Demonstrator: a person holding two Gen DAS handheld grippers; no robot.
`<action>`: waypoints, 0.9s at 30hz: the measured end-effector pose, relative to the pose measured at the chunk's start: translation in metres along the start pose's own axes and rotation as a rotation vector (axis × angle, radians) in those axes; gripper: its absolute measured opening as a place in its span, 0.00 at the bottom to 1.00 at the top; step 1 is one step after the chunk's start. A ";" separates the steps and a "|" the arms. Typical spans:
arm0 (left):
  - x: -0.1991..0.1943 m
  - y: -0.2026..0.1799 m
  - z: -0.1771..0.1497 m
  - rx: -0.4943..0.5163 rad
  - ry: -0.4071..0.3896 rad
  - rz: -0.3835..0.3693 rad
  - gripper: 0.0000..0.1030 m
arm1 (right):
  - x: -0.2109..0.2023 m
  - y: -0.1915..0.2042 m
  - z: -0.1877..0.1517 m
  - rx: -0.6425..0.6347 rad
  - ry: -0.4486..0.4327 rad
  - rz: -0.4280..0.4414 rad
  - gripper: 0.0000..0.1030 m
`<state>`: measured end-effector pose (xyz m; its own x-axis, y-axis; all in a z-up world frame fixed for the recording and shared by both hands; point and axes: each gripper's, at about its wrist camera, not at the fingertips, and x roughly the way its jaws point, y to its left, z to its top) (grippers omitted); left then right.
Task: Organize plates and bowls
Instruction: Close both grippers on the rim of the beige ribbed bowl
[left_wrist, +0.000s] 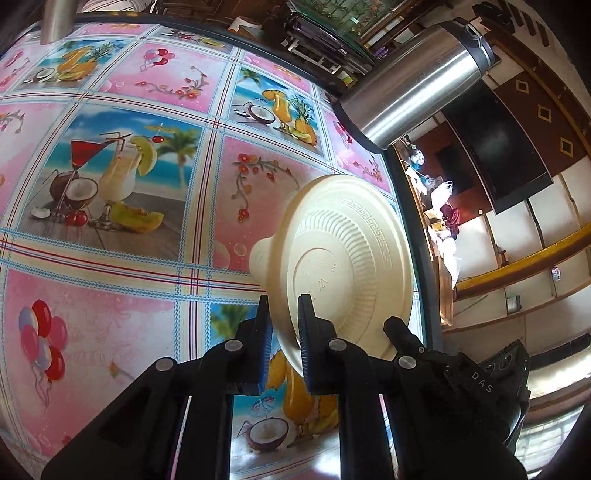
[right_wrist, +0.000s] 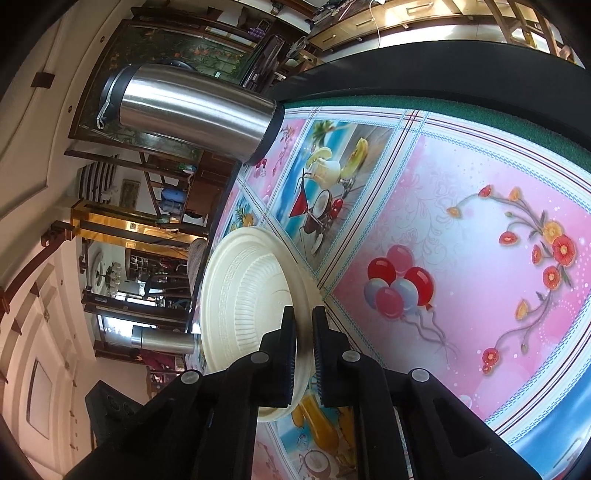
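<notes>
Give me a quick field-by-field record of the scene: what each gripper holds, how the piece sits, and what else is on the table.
left gripper: shut on the rim of a cream plate, seen from its underside
right gripper: shut on the rim of a cream plate, seen from its ribbed inner face
plate pose: on edge, tilted up off the table
same plate in both views: cannot tell
bowl: a cream piece sits behind the plate in the left view
table: patterned tablecloth
other item: steel flask, near the table's edge

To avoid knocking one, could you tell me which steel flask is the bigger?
The black-capped flask at the table's edge; the other flask is much slimmer.
</notes>
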<state>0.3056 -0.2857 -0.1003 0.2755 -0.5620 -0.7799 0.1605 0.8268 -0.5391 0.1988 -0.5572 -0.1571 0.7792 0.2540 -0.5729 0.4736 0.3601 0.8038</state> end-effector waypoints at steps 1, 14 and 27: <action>-0.002 0.002 0.000 -0.007 0.001 0.003 0.10 | 0.001 0.001 -0.001 0.002 0.008 0.002 0.09; -0.051 0.045 -0.026 -0.039 -0.013 0.099 0.10 | 0.010 0.016 -0.039 -0.031 0.176 -0.015 0.08; -0.122 0.099 -0.095 -0.030 -0.025 0.237 0.11 | 0.007 0.035 -0.137 -0.142 0.344 0.010 0.08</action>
<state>0.1975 -0.1372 -0.0889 0.3252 -0.3515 -0.8779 0.0610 0.9342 -0.3515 0.1641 -0.4203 -0.1550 0.5881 0.5364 -0.6053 0.3863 0.4713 0.7929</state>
